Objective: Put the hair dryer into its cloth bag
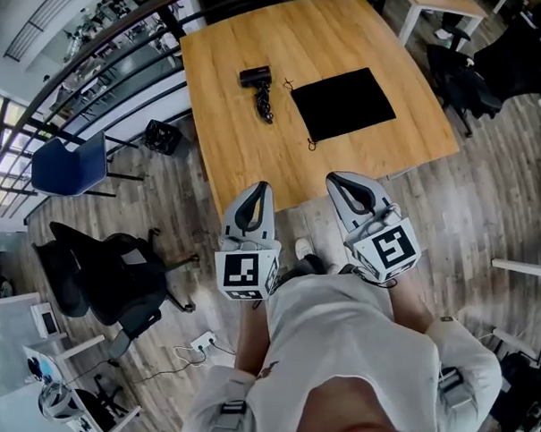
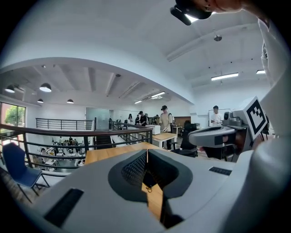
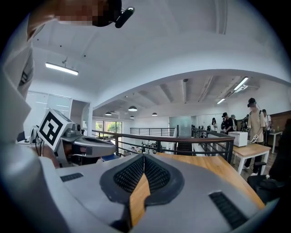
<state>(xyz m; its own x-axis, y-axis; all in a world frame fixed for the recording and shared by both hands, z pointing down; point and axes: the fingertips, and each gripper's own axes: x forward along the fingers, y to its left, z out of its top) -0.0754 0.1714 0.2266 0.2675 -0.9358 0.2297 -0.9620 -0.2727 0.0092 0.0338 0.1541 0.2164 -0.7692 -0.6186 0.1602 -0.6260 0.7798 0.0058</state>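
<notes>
In the head view a black hair dryer [image 1: 255, 76] lies on the wooden table [image 1: 231, 141], its coiled cord [image 1: 265, 104] trailing toward me. A flat black cloth bag [image 1: 342, 103] lies just right of it, drawstring ends at its left side. Both grippers hover short of the table's near edge, over the floor. My left gripper [image 1: 261, 187] is shut with nothing in it, and my right gripper [image 1: 334, 177] is shut and empty too. In the left gripper view the jaws [image 2: 146, 154] meet, with table showing below them. The right gripper view shows closed jaws [image 3: 143, 157] over the tabletop [image 3: 213, 169].
A blue chair [image 1: 71, 166] and a small black crate [image 1: 162, 136] stand left of the table by a railing [image 1: 85, 58]. Black office chairs sit at my left [image 1: 121, 271] and at the table's far right [image 1: 466, 78]. Several people stand by distant tables [image 2: 164, 119].
</notes>
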